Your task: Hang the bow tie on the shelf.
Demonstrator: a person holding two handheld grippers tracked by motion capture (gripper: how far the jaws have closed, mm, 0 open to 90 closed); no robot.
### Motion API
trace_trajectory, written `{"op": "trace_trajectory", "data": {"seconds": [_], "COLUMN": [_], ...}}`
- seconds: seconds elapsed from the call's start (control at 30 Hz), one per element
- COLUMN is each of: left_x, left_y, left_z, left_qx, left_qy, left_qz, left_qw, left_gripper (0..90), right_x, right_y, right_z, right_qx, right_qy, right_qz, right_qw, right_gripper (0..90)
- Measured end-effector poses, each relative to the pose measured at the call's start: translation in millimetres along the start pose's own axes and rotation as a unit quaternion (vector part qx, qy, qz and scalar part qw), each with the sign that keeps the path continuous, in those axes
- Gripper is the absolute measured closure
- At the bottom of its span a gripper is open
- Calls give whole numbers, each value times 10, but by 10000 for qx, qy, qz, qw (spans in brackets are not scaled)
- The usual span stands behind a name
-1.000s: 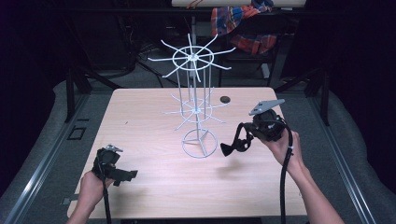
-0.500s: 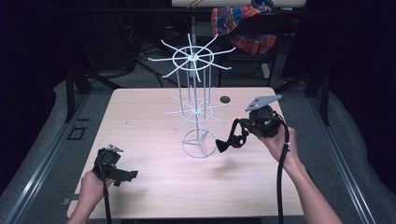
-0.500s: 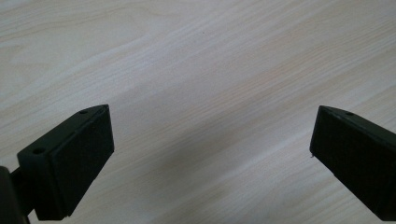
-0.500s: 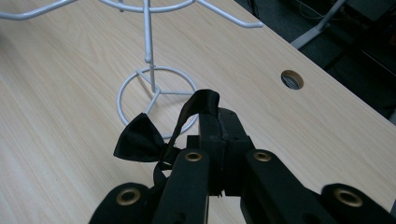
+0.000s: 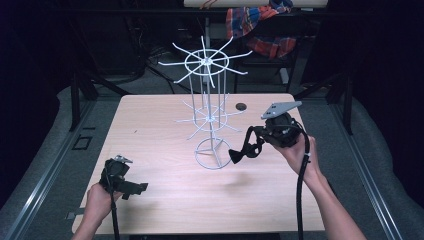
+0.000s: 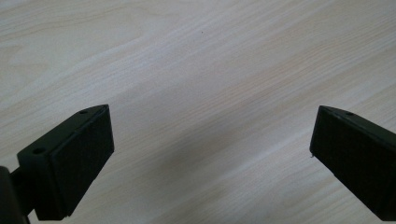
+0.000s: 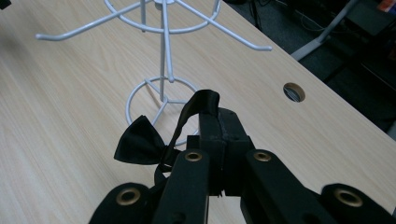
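Observation:
A white wire display stand (image 5: pixel 210 112) with two tiers of hook arms rises from a ring base at the table's middle; its base ring (image 7: pixel 161 100) also lies ahead in the right gripper view. My right gripper (image 5: pixel 250 145) is held above the table just right of the stand's base, shut on the strap of a black bow tie (image 7: pixel 140 142). The bow (image 5: pixel 236 155) dangles from the jaws close to the base ring. My left gripper (image 5: pixel 135 189) rests low at the table's front left, with its fingers (image 6: pixel 70 163) wide apart over bare wood.
The light wooden table (image 5: pixel 165 130) has a round cable hole (image 5: pixel 241 106) behind the stand. A plaid cloth (image 5: pixel 265 25) hangs over dark furniture beyond the far edge. Grey floor with rails runs along both sides.
My right gripper has carried the bow tie to the left and slightly down, closer to the stand's base. The left gripper has stayed where it was.

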State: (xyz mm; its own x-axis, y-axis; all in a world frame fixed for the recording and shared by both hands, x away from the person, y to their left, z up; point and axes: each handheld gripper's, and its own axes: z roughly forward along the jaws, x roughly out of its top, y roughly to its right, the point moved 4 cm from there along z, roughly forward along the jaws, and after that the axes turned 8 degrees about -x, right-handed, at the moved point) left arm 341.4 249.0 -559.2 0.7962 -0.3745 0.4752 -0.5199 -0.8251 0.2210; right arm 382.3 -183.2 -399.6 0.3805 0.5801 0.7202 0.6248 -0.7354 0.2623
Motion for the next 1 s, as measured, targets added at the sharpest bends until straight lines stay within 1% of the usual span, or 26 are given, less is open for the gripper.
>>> {"op": "trace_trajectory", "data": {"seconds": [0.13, 0.2, 0.43, 0.67, 0.7, 1.0], "left_x": [-1, -1, -1, -2, -1, -2], "left_y": [2, 2, 2, 2, 3, 7], "left_z": [1, 0, 0, 0, -1, 2], "left_qx": [-4, -4, -12, -20, -21, -36], "left_qy": [2, 3, 2, 1, 1, -12], "left_qz": [0, 7, 4, 7, 12, 23], "left_qw": [10000, 10000, 10000, 10000, 10000, 10000], "left_gripper": [0, 0, 0, 0, 0, 0], "right_x": [39, 58, 117, 160, 175, 220], "right_y": [-28, -44, -95, -106, -106, -101], "right_z": [-32, -37, -53, -45, -39, -2], "right_qx": [5, 21, 32, 50, 60, 74], "right_qy": [24, 71, 90, 99, 97, 109], "right_qz": [-87, -94, -178, -245, -310, -315], "right_qw": [10000, 9999, 9998, 9996, 9995, 9994], "right_gripper": [900, 900, 900, 900, 900, 900]}}
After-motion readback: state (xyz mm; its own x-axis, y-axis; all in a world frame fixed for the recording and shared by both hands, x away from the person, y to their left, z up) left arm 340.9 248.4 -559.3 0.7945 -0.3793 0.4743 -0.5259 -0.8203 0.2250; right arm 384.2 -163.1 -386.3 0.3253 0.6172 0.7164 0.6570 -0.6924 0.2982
